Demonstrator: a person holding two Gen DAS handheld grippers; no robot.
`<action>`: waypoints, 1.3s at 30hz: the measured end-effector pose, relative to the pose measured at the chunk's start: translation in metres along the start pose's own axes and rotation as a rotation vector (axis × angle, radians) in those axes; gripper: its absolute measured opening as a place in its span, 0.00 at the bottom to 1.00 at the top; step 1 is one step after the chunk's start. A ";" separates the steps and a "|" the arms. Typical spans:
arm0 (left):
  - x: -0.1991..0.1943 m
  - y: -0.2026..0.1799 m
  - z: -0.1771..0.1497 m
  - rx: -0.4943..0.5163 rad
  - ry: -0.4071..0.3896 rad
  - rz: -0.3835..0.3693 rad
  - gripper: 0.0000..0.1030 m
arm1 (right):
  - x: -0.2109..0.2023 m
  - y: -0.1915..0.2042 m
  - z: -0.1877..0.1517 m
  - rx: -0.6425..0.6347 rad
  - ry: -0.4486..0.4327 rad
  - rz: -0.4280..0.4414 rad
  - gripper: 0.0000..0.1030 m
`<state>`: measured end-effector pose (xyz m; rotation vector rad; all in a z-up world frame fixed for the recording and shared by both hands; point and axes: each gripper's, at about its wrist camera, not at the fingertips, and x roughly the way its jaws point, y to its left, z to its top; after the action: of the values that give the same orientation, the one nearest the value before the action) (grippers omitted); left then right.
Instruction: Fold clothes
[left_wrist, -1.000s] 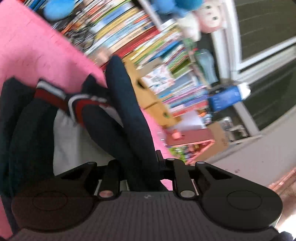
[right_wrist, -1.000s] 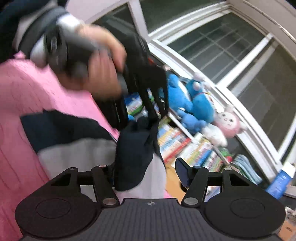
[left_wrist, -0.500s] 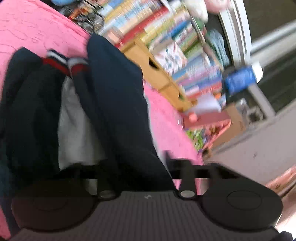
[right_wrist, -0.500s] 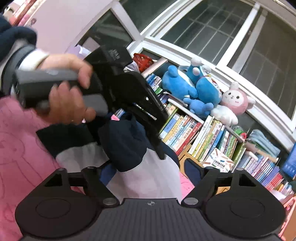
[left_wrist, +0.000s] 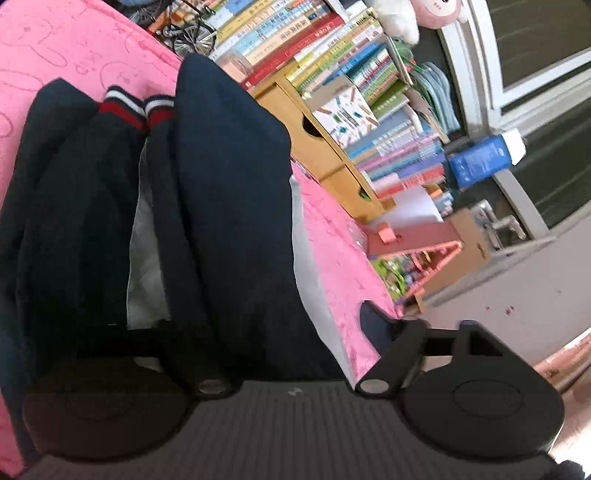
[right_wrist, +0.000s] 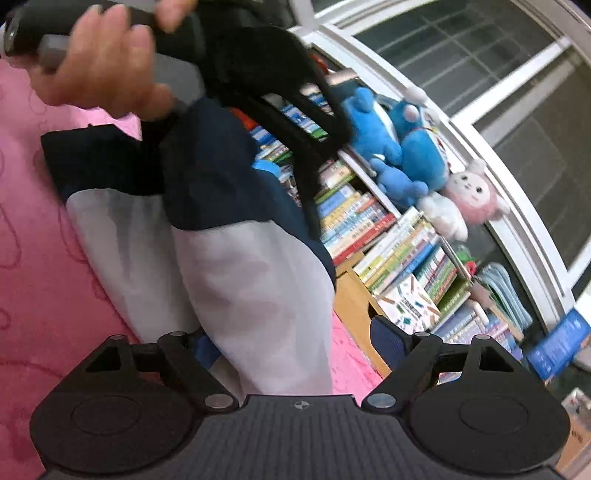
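Pink cover (left_wrist: 332, 236) under jacket (left_wrist: 229, 192); left tool's (left_wrist: 273, 325) left finger hidden.

Pink bedspread (left_wrist: 66, 48), crowded bookshelf (right_wrist: 388, 236), plush toys (right_wrist: 399, 147), white-framed window (right_wrist: 517, 92)

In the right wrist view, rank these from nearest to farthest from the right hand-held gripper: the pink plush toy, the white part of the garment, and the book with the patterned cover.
1. White part of the garment: between the right hand-held gripper fingers, centre-left.
2. Book with the patterned cover: just beyond the right finger, on the bookshelf.
3. Pink plush toy: farther up right, by the window.
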<state>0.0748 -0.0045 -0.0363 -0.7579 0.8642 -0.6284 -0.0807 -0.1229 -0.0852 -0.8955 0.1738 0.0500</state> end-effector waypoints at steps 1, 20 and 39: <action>-0.003 -0.002 0.001 -0.007 -0.011 0.004 0.17 | 0.000 0.000 -0.001 -0.005 -0.001 -0.004 0.81; -0.085 0.026 -0.019 0.061 -0.102 0.097 0.18 | 0.016 -0.037 -0.035 0.122 0.139 -0.003 0.90; -0.096 -0.111 -0.120 1.160 -0.267 0.517 0.65 | 0.020 -0.039 -0.035 0.152 0.160 0.020 0.91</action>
<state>-0.0948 -0.0357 0.0421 0.4243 0.3029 -0.4384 -0.0609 -0.1753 -0.0804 -0.7460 0.3315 -0.0168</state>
